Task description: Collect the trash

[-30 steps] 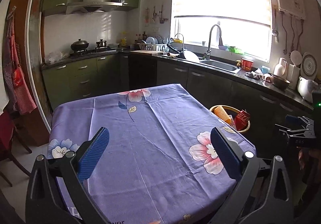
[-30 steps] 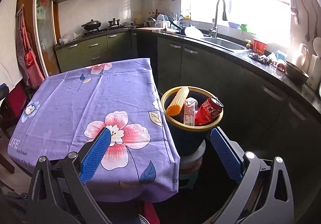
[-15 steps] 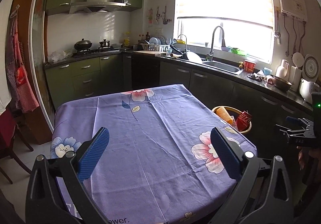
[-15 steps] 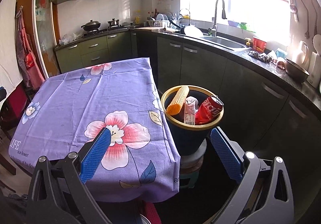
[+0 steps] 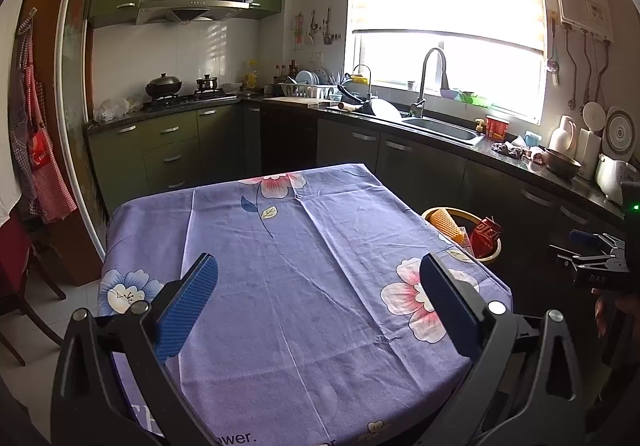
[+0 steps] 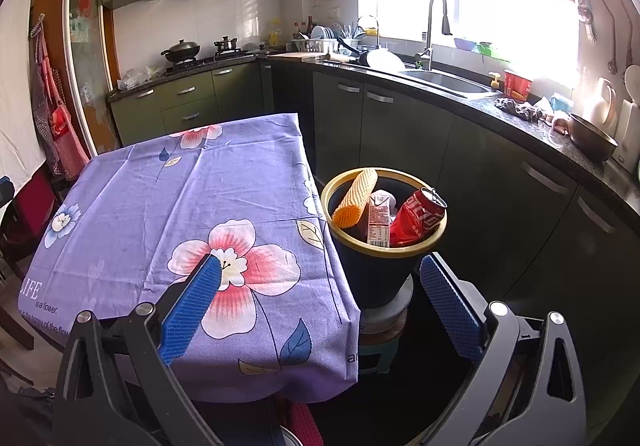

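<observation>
A dark bin with a yellow rim (image 6: 438, 234) stands on a stool beside the table's right edge. It holds an orange ribbed wrapper (image 6: 356, 198), a small carton (image 6: 378, 220) and a red soda can (image 6: 418, 218). The bin also shows in the left wrist view (image 5: 492, 256). My left gripper (image 5: 318, 300) is open and empty above the near part of the table. My right gripper (image 6: 320, 294) is open and empty, held back from the table's right corner and the bin. It also shows at the right edge of the left wrist view (image 5: 592, 262).
The table wears a purple flowered cloth (image 5: 304, 266). Green cabinets and a dark counter with a sink (image 5: 440, 128) run along the back and right. A stove with pots (image 5: 180, 94) is at the back left. A chair (image 5: 16, 286) stands left of the table.
Both grippers have drawn back and tilted up a little; the table and bin look slightly farther away. Both grippers stay open and empty.
</observation>
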